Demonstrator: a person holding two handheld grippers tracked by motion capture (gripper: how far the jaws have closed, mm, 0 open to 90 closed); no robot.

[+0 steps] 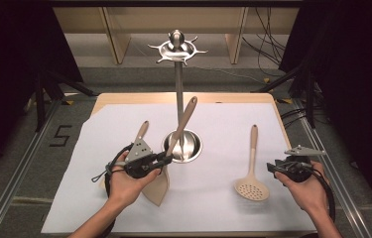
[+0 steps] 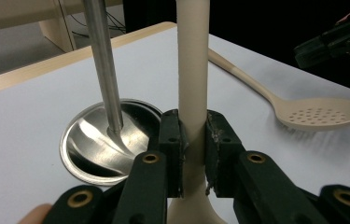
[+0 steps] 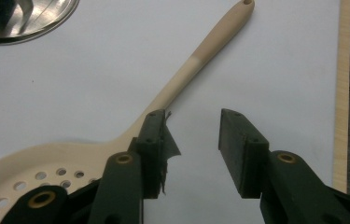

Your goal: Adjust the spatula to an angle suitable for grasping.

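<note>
Landmark: steel stand base [image 1: 183, 147], the round dish at mid-table with its pole [image 1: 178, 89] rising from it

Spatula [image 1: 182, 125] — long axis tilted, handle end pointing up and away from the person, crossing in front of the pole; the wide blade end hangs low, on the near-left side of the base, above the white sheet [image 1: 223, 124]. Looks beige, matte; handle round and smooth, flaring into a flat blade at the bottom

Left gripper [image 1: 166, 157] — jaws clamped on the spatula handle low down, just above the flare, both pads pressing its sides. In the left gripper view the handle [image 2: 192, 70] stands upright between the pads, the base just left of it

Right gripper [image 1: 271, 168] — well right of the base, jaws parted, nothing between them. Slotted spoon [image 1: 252, 173] lies flat between base and this gripper, perforated bowl toward the person; left pad [image 3: 154, 140] sits just beside its neck

Second beige utensil [image 1: 143, 130] lies left of the base
</note>
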